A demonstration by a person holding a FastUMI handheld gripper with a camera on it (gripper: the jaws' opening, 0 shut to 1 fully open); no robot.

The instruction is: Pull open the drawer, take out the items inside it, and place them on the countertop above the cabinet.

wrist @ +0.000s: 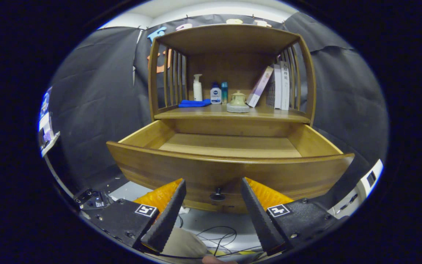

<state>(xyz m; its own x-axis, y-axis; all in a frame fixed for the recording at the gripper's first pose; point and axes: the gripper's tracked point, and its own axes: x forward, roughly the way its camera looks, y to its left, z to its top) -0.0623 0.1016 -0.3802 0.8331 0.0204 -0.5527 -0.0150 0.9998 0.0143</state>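
Drawer (229, 172) pulled out, knob (217, 193) between parted tool (214, 185) fingers.

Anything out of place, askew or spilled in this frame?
Nothing spilled or damaged. The drawer stands pulled open, its visible floor bare. On the countertop, one book leans against the upright ones. The gripper is open, its fingers flanking the knob.
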